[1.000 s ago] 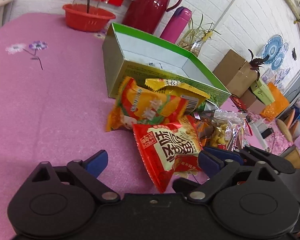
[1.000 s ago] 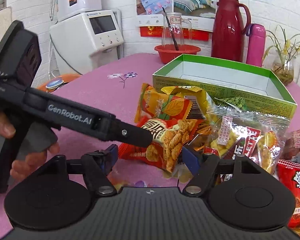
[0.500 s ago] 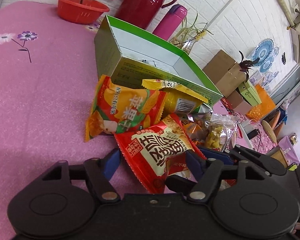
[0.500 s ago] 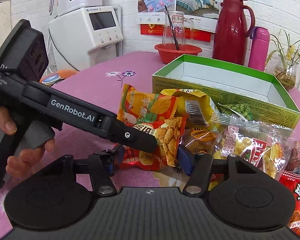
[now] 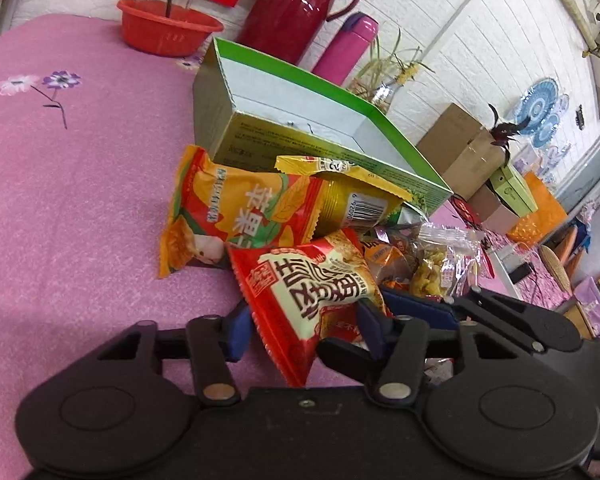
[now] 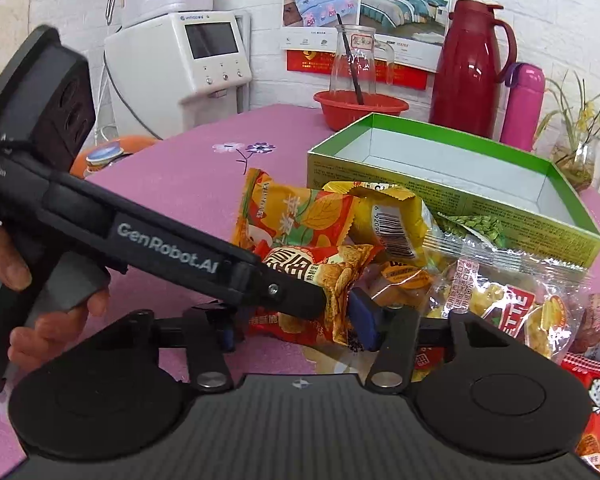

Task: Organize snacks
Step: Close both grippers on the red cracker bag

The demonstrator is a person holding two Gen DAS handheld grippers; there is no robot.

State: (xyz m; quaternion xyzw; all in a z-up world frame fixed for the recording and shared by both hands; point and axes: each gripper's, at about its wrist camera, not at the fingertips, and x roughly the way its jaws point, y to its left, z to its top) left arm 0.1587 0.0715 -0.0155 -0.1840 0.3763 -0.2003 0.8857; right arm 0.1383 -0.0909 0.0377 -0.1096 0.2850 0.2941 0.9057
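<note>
Packet first: the red crinkly foil snack bag with big white-and-black lettering (image 5: 316, 292) lies on the pink flowered tablecloth (image 5: 80, 200), at the near edge of the snack heap, well short of the open green cardboard box with white inside (image 5: 300, 128). Box looks empty as far as visible.

Left gripper (image 5: 300, 324): blue pads pinched on the near end of that red bag, foil visibly bunched between them. Grip reads as made.

Right gripper (image 6: 296, 324): jaws closing, the same red bag between the blue pads, its far pad right at the bag edge; near pad mostly hidden behind the left tool's black arm, so firm contact is not confirmed. I'd call it not yet gripping.

Behind the red bag, toward the box: orange-yellow printed pouch (image 5: 236, 216), yellow barcode packet (image 5: 352, 200) leaning at the box's front wall, clear cellophane bags of yellow chips (image 6: 492, 300) off to the side.

Doing the step well, my read:
- one clamp is enough; two on one light bag risks tearing or tugging
- lift straight up before heading boxward, the orange pouch overlaps its far corner
- clear the box's front wall, then release low inside
- don't squeeze harder, contents crush.
</note>
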